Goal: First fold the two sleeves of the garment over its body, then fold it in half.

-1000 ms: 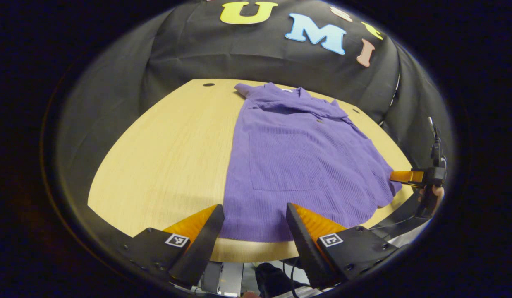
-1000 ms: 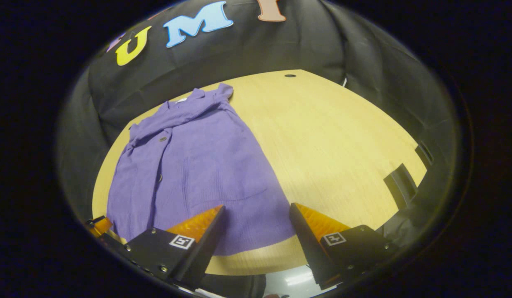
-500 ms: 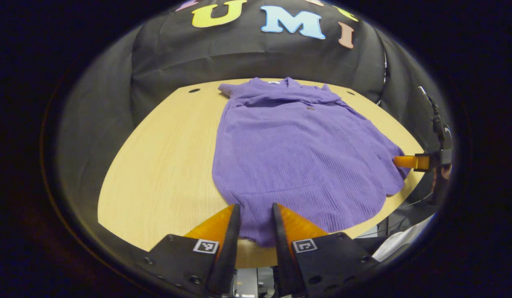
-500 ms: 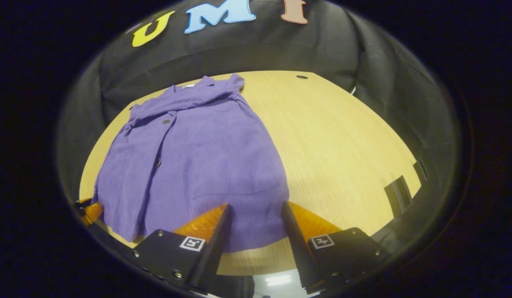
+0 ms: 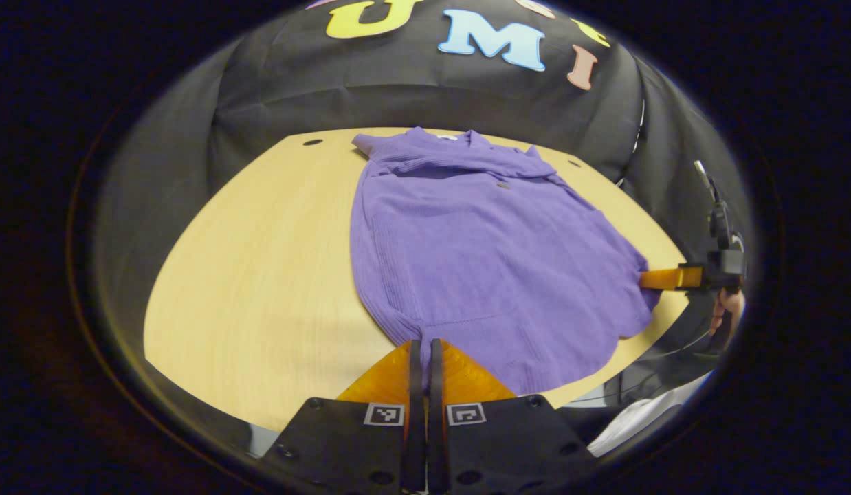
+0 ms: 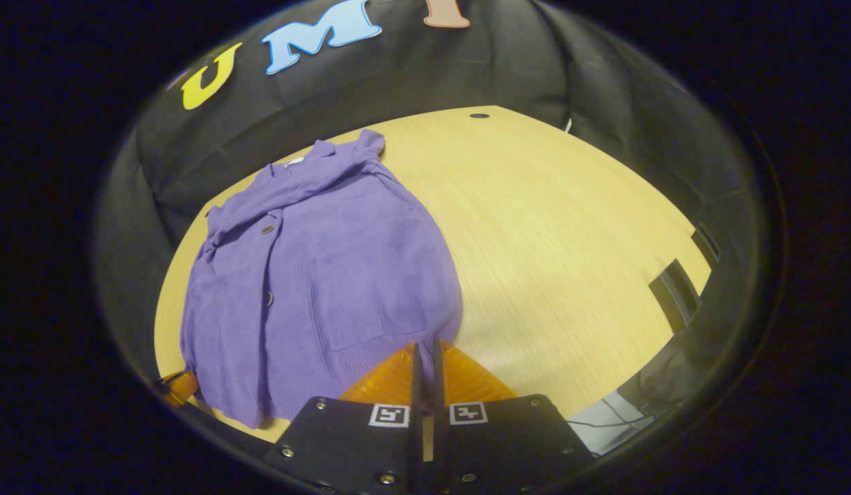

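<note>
A purple knitted garment (image 5: pixel 487 254) lies flat on the wooden table (image 5: pixel 260 261), collar at the far side, both sleeves folded over its body. My left gripper (image 5: pixel 420 344) is shut on the hem's near left corner. In the left gripper view the right gripper (image 5: pixel 649 278) grips the hem's other corner at the right, a hand behind it. In the right gripper view the same garment (image 6: pixel 315 268) shows buttons down its front, and my right gripper (image 6: pixel 424 347) is shut on the hem's near right corner. The left gripper (image 6: pixel 181 385) touches the garment's lower left corner there.
Black cloth walls surround the table (image 6: pixel 570 240) on the far and side edges. Small dark holes (image 5: pixel 313 142) sit near the table's far corners. Bare wood stretches left of the garment in the left gripper view and right of it in the right gripper view.
Both grippers went from wide open to shut on the hem corners. The hem bunched slightly toward each gripper.
</note>
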`<state>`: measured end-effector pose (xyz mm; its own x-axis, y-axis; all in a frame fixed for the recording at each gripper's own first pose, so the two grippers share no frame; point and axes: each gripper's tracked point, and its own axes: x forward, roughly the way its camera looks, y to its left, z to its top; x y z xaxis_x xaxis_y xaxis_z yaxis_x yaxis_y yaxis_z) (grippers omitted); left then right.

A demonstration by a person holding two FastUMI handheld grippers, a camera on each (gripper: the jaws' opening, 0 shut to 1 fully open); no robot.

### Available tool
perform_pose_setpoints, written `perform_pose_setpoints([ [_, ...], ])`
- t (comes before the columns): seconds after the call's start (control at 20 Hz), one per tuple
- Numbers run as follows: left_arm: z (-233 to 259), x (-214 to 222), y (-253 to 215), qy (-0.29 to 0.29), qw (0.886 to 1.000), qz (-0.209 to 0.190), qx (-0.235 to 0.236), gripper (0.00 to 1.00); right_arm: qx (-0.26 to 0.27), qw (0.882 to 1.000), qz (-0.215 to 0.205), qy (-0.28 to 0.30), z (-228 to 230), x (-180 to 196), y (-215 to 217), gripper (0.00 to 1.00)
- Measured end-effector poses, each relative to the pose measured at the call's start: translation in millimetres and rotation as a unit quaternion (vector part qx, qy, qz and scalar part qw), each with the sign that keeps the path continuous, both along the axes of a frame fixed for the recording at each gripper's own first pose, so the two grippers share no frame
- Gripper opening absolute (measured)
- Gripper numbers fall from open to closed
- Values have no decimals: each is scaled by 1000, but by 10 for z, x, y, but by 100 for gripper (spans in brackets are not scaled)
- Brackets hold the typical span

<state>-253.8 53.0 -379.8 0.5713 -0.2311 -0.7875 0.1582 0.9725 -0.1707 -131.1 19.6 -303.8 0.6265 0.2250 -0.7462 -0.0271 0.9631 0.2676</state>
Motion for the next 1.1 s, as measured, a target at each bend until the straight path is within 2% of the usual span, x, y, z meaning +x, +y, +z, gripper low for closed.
perform_pose_setpoints([
  [0.3,602,310,-258,-41,995,12,-85,8,81,996,5,-38,557,152,131,6],
  [0.5,933,686,-399,-63,990,26,-122,8,114,991,12,-65,900,409,245,6],
  [0.75,1288,1306,-439,-85,985,55,-139,8,165,982,31,-87,1328,894,459,6],
  [1.1,1550,2391,-447,-129,981,75,-122,7,222,970,54,-78,1566,1601,726,6],
])
